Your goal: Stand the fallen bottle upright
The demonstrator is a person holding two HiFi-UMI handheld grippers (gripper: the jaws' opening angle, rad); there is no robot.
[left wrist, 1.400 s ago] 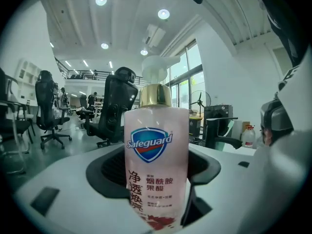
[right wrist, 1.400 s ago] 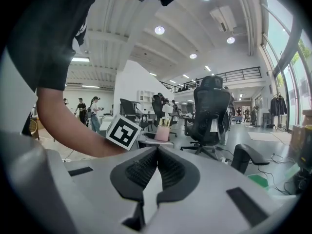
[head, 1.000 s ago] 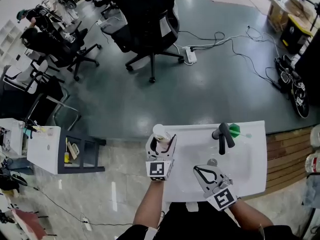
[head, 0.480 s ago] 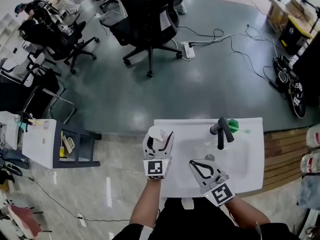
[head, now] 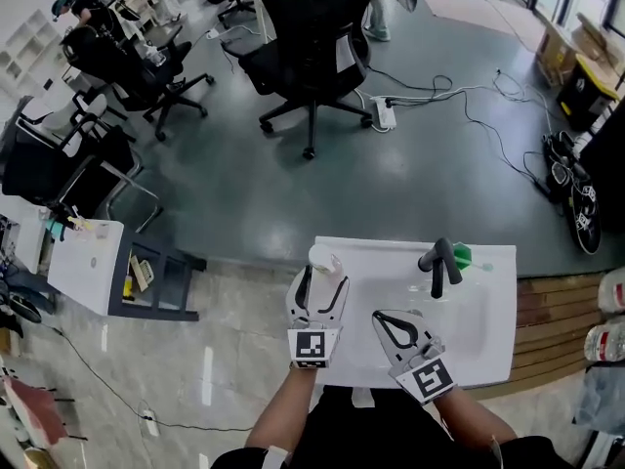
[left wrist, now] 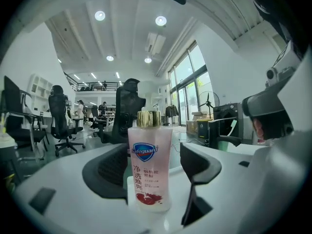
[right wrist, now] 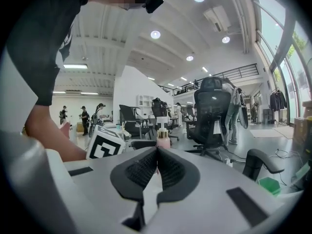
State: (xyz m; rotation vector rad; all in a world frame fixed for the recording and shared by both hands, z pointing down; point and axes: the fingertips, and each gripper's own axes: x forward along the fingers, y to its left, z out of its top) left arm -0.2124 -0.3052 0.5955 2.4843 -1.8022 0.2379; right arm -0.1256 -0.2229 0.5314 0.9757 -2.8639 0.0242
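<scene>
A clear pink soap bottle (head: 321,259) with a gold collar and white pump stands upright on the left corner of the white washbasin (head: 493,296). In the left gripper view the bottle (left wrist: 149,165) is straight ahead between the two dark pads, with a gap showing on the right side. My left gripper (head: 322,280) (left wrist: 153,179) is open around it. My right gripper (head: 379,319) (right wrist: 156,155) is shut and empty, hovering over the basin's front part. Past its jaws I see the bottle (right wrist: 163,138) standing.
A black faucet (head: 438,264) rises at the basin's back, with a green object (head: 459,255) beside it. A black office chair (head: 312,57) and cables with a power strip (head: 384,113) lie on the floor beyond. A white cabinet (head: 86,279) is at the left.
My left gripper has drawn back a little from the bottle, which stays upright. My right gripper has lifted slightly and stays shut.
</scene>
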